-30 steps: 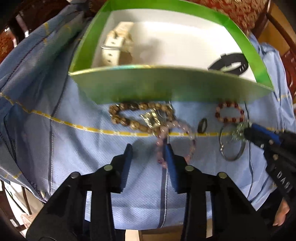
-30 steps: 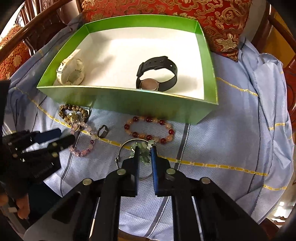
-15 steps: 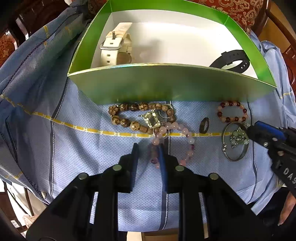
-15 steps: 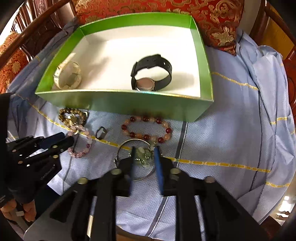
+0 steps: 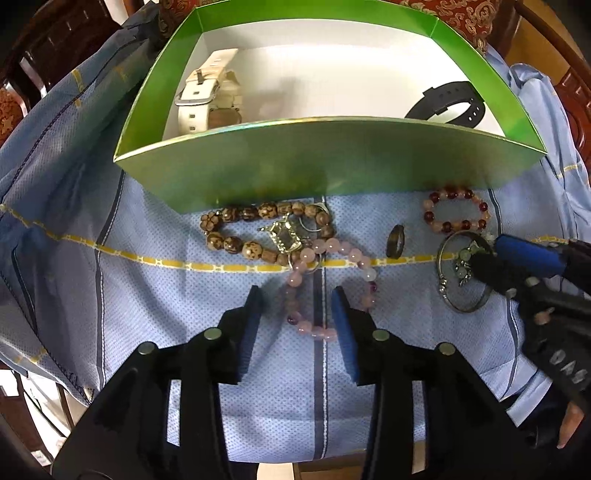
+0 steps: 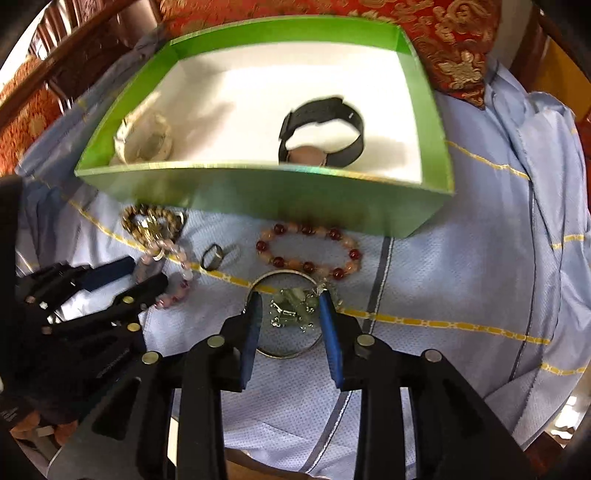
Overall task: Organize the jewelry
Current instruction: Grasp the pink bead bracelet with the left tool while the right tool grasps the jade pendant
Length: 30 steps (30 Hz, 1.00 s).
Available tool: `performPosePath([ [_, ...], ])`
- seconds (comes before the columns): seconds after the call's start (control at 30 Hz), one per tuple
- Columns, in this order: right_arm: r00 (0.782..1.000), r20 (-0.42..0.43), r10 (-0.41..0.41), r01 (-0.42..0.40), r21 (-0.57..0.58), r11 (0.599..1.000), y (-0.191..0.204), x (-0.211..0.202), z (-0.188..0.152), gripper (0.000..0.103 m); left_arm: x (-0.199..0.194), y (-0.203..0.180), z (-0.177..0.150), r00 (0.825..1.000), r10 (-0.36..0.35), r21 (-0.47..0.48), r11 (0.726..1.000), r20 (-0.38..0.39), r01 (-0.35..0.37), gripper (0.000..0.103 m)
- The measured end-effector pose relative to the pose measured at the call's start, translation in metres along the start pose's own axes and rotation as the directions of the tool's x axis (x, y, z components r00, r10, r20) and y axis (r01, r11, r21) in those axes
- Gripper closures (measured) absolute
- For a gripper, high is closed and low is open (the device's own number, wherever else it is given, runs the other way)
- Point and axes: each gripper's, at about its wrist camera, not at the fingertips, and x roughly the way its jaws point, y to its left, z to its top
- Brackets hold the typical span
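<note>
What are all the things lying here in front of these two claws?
Box: one, green outside, white inside, on the cloth.
White watch: one, in the box, left side.
Black watch: one, in the box, right side.
Brown bead bracelet: one, on the cloth by the box front, a metal charm on it.
Pink bead bracelet: one, between the left claw's fingers.
Ring: one, dark, on the cloth.
Red and peach bead bracelet: one, near the box front.
Bangle: one, silver with pale green charms, between the right claw's fingers.
Cloth: one, light blue, yellow stripes.
Cushion: red and gold, behind the box.
Left claw: open.
Right claw: open.
</note>
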Motion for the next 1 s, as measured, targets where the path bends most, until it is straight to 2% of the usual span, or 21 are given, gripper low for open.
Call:
performPosePath([
  [0.13,0.998,-0.047,-0.031,0.029,-0.040,0.999,0.011,0.018,-0.008,0.071,0.001,-0.002,0.000,1.000,0.002,0.010,1.000,0.002,-0.002,0.061],
  [0.17,0.999,-0.035,-0.041,0.039,-0.051,0.998,0.014,0.018,-0.008,0.073,0.000,-0.002,0.000,1.000,0.002,0.010,1.000,0.003,-0.002,0.061],
  [0.2,0.999,-0.032,-0.039,0.037,-0.059,0.998,0.017,0.017,-0.008,0.080,-0.001,-0.003,-0.001,1.000,0.001,0.010,1.000,0.004,-0.001,0.064],
  [0.23,0.999,-0.031,-0.017,0.015,-0.051,0.999,0.017,0.015,-0.009,0.087,-0.002,-0.003,-0.001,1.000,0.000,0.006,1.000,0.006,0.000,0.076],
  [0.27,0.999,-0.029,0.012,-0.013,-0.036,0.999,0.016,0.012,-0.009,0.093,-0.003,-0.002,-0.001,1.000,0.003,0.001,1.000,0.010,-0.003,0.083],
  [0.3,1.000,-0.024,0.019,-0.020,-0.029,0.999,0.016,0.010,-0.009,0.092,0.000,0.004,-0.001,1.000,0.000,-0.001,1.000,0.010,0.000,0.092],
  [0.4,1.000,-0.001,0.019,-0.019,-0.022,1.000,0.016,0.003,-0.007,0.094,0.000,0.011,-0.001,1.000,-0.028,-0.028,0.999,0.005,0.028,0.094],
  [0.57,0.999,-0.006,0.041,-0.041,-0.002,0.999,0.011,-0.003,-0.002,0.094,0.000,0.019,0.000,0.999,-0.039,-0.036,0.999,0.013,0.039,0.095],
  [0.63,0.998,-0.017,0.053,-0.053,0.030,0.998,0.003,-0.001,0.001,0.084,-0.003,0.020,0.000,0.999,-0.038,-0.033,0.999,0.015,0.038,0.095],
  [0.67,0.998,-0.023,0.063,-0.061,0.057,0.996,-0.001,0.000,0.003,0.070,-0.003,0.022,0.000,0.999,-0.037,-0.029,0.999,0.014,0.037,0.095],
  [0.7,0.998,-0.021,0.067,-0.065,0.072,0.995,-0.006,0.001,0.004,0.064,-0.004,0.021,0.000,0.999,-0.034,-0.028,0.999,0.012,0.035,0.095],
  [0.93,0.998,-0.021,0.066,-0.064,0.076,0.995,-0.001,0.014,0.011,0.064,0.003,0.020,-0.001,1.000,-0.011,-0.005,1.000,-0.001,0.011,0.095],
  [0.97,0.998,-0.015,0.053,-0.052,0.061,0.997,0.002,0.014,0.011,0.068,0.003,0.016,-0.001,1.000,-0.009,-0.004,1.000,0.000,0.009,0.095],
  [1.0,0.999,-0.011,0.042,-0.041,0.047,0.998,0.007,0.017,0.012,0.078,0.003,0.015,-0.002,1.000,-0.008,-0.003,1.000,0.001,0.008,0.095],
])
